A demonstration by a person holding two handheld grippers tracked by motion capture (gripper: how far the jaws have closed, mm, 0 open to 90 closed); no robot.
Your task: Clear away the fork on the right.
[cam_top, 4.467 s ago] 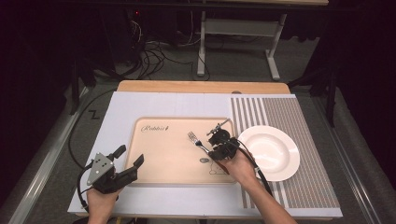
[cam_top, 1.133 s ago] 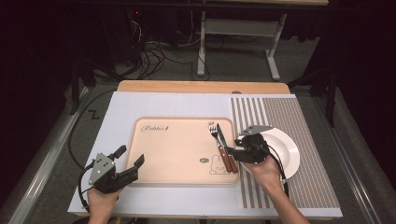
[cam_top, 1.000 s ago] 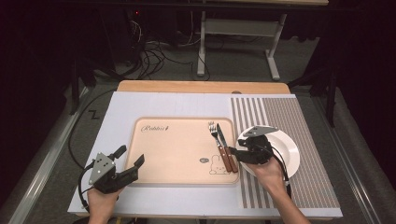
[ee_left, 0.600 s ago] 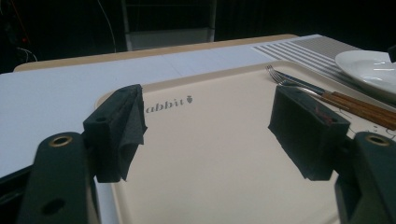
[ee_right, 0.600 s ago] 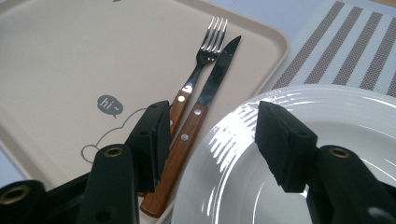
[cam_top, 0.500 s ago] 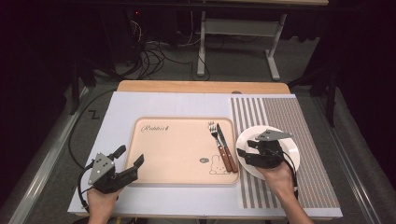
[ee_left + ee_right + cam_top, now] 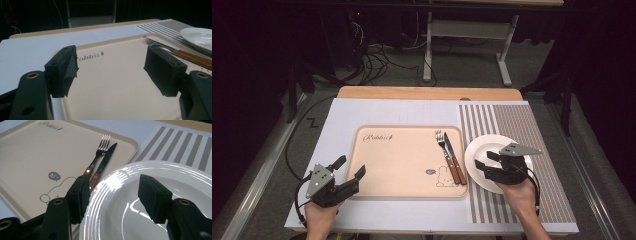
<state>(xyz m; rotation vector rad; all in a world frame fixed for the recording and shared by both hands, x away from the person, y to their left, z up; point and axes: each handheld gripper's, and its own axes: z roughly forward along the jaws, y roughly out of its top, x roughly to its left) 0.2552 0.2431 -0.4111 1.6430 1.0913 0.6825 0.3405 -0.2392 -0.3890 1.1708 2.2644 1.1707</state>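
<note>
A big white mat (image 7: 412, 112) covers the table in the middle of the high view. A tan tray (image 7: 402, 160) lies on it. Right of the tray, a white plate (image 7: 487, 150) sits on a striped mat (image 7: 522, 125). The right gripper (image 7: 482, 168) hangs over the plate's left rim, jaws just opened, one on each side of the rim, grasping nothing. The left gripper (image 7: 349, 170), lower left, is released and empty. A fork (image 7: 445, 150) and knife (image 7: 453, 157) lie side by side at the tray's right edge.

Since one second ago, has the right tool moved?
Yes. In the high view the right tool went rightward, away from the tray, and now hangs over the white plate, its jaws having just opened wider, nothing between.
</note>
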